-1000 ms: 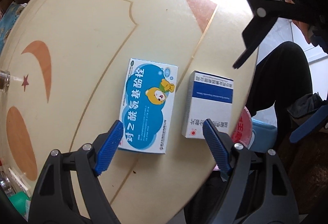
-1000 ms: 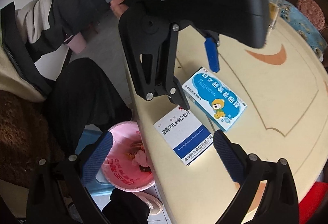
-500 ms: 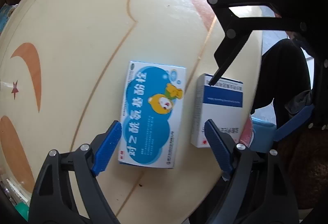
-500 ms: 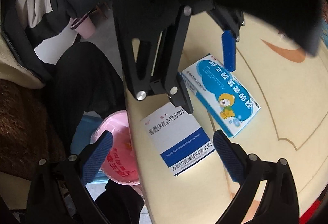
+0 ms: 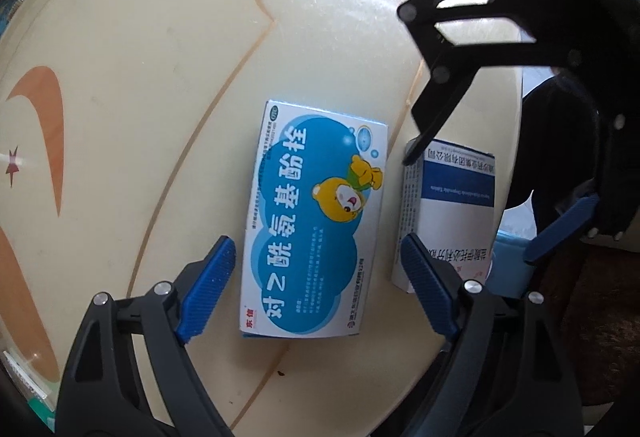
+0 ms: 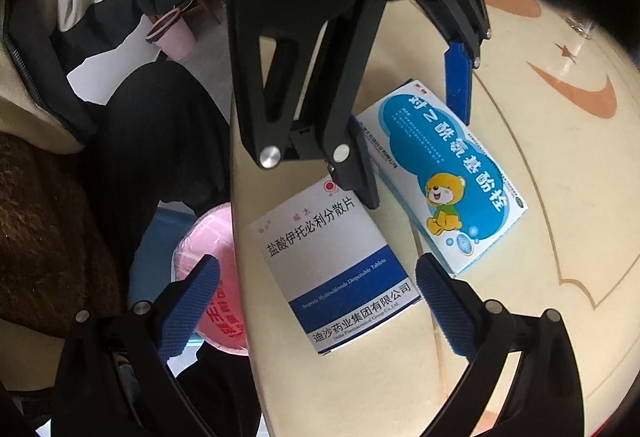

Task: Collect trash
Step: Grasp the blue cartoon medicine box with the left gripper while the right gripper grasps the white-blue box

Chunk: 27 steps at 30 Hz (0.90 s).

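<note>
A blue and white medicine box with a cartoon bear [image 5: 316, 225] lies flat on the cream table [image 5: 160, 77]. My left gripper [image 5: 320, 289] is open, its jaws straddling the near end of this box. A white box with a dark blue band [image 6: 336, 269] lies beside it at the table edge. My right gripper [image 6: 316, 309] is open, its jaws on either side of the near end of the white box. Each gripper shows in the other's view, the right one [image 5: 472, 197] and the left one [image 6: 416, 141]. The bear box [image 6: 444, 173] and white box [image 5: 448, 213] show in both views.
A pink bin [image 6: 212, 277] with a printed bag stands on the floor below the table edge, left of the white box. The person's dark-clothed legs [image 6: 160, 141] are beside it. The table has orange moon and star inlays [image 5: 44, 141].
Both grippers have moved in and down toward the boxes. The left now straddles the bear box, the right straddles the white box. Both jaws stay open.
</note>
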Each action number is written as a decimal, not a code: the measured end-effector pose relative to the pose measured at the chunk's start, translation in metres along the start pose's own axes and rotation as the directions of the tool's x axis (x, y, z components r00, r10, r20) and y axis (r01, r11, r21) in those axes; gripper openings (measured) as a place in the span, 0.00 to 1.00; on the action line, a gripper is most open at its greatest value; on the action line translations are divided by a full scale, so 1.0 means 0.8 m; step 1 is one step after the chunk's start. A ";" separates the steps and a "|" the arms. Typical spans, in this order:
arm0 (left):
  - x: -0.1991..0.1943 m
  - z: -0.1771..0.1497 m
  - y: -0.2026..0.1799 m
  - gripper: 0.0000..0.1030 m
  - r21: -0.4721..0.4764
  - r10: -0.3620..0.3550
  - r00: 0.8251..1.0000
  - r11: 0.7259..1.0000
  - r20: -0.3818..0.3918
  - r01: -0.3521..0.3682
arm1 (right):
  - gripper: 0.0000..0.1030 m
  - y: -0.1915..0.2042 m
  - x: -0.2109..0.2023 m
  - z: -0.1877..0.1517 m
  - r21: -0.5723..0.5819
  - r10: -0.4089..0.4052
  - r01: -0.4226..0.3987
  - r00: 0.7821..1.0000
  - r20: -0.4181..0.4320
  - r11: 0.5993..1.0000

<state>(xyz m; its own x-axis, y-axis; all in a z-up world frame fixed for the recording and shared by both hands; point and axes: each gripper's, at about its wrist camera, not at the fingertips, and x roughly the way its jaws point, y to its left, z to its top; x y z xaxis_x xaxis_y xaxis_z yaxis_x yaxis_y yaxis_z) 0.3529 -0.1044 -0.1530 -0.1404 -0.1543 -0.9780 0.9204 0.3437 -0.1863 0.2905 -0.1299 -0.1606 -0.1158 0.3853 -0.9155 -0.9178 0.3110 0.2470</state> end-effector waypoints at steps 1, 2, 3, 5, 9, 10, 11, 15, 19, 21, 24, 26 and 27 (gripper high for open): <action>-0.002 0.000 0.004 0.80 0.002 -0.002 1.000 1.000 0.001 0.002 | 0.93 0.000 0.003 0.000 -0.002 0.006 -0.006 1.000 -0.004 1.000; -0.002 0.000 0.007 0.81 0.008 0.000 1.000 1.000 0.000 0.000 | 0.93 -0.002 0.006 -0.002 -0.003 0.008 -0.008 1.000 -0.006 1.000; -0.004 0.000 0.009 0.81 0.015 0.005 1.000 1.000 -0.001 -0.005 | 0.93 -0.003 0.011 -0.003 -0.003 0.009 -0.009 1.000 -0.009 1.000; -0.003 -0.001 0.007 0.81 0.027 0.013 1.000 1.000 -0.001 -0.013 | 0.93 -0.002 0.015 -0.005 -0.009 0.011 -0.011 1.000 -0.005 1.000; -0.001 -0.001 0.003 0.81 0.033 0.019 1.000 0.999 -0.003 -0.018 | 0.87 0.002 0.012 -0.008 -0.019 -0.013 0.014 1.000 0.011 1.000; 0.003 -0.001 -0.002 0.81 0.036 0.023 1.000 0.999 -0.005 -0.023 | 0.85 0.005 0.012 -0.009 -0.027 -0.031 0.031 0.999 0.009 0.999; 0.005 -0.001 -0.005 0.81 0.041 0.029 1.000 0.999 -0.006 -0.028 | 0.84 0.005 0.011 -0.010 -0.035 -0.051 0.051 0.999 0.006 0.998; 0.014 0.001 -0.025 0.81 0.053 0.056 0.998 0.997 -0.014 -0.056 | 0.77 0.019 0.013 -0.011 -0.042 -0.142 0.142 0.990 0.006 0.989; 0.017 0.003 -0.031 0.80 0.043 0.075 0.997 0.996 -0.018 -0.074 | 0.77 0.028 0.015 -0.009 0.046 -0.185 0.184 0.983 0.013 0.982; 0.017 0.004 -0.034 0.77 0.036 0.084 0.996 0.996 -0.018 -0.083 | 0.76 0.030 0.015 -0.011 0.085 -0.200 0.197 0.980 0.020 0.977; 0.014 0.005 -0.032 0.69 0.010 0.109 0.994 0.994 -0.012 -0.108 | 0.75 0.033 0.013 -0.014 0.182 -0.248 0.239 0.968 0.033 0.954; 0.011 0.006 -0.025 0.62 -0.029 0.107 0.994 0.994 -0.002 -0.107 | 0.75 0.032 0.011 -0.019 0.273 -0.290 0.268 0.956 0.044 0.924; 0.011 0.005 -0.022 0.62 -0.052 0.107 0.994 0.993 0.000 -0.107 | 0.74 0.034 0.011 -0.022 0.310 -0.317 0.290 0.947 0.040 0.905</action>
<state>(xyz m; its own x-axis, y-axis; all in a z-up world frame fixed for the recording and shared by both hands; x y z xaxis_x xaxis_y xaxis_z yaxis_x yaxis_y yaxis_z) 0.3372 -0.1158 -0.1579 -0.0413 -0.1164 -0.9924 0.9099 0.4059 -0.0854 0.2575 -0.1333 -0.1678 0.1968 0.3014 -0.9330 -0.7466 0.6628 0.0566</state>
